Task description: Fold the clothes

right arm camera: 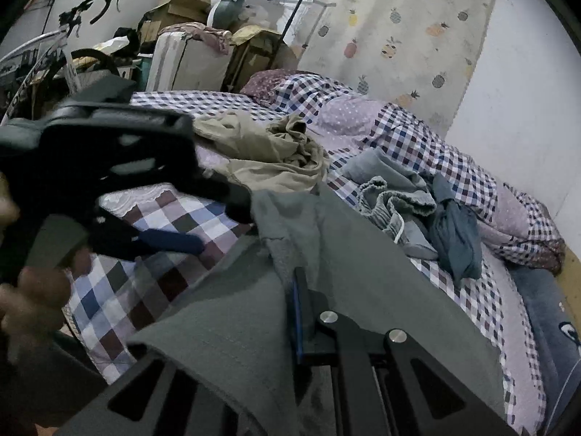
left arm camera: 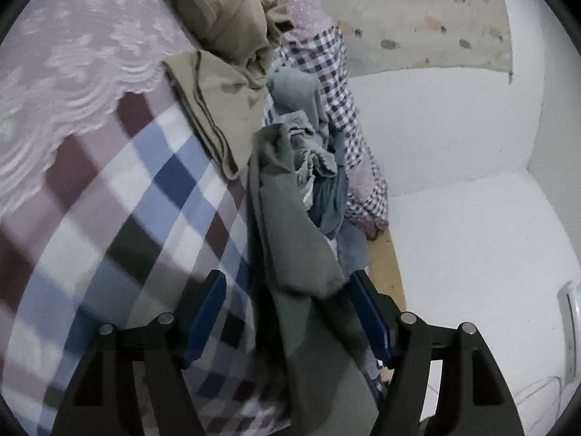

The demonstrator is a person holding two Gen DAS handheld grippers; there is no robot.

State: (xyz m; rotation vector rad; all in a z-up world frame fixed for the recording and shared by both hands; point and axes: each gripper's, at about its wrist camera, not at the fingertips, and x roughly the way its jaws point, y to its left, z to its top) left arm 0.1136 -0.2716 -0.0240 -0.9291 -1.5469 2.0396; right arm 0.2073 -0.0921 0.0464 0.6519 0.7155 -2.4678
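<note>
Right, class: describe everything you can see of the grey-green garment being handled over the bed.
The grey-green fleecy garment is plain, matte and soft-looking, with a fuzzier inner face showing at a turned-over edge. It hangs in a long crumpled fold between the open jaws of the left gripper, and drapes over the right gripper, hiding one finger, so that grip is unclear. Below it lies the checked bedsheet.

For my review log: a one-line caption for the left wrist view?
Left gripper open around hanging grey-green garment above checked bedsheet.
</note>
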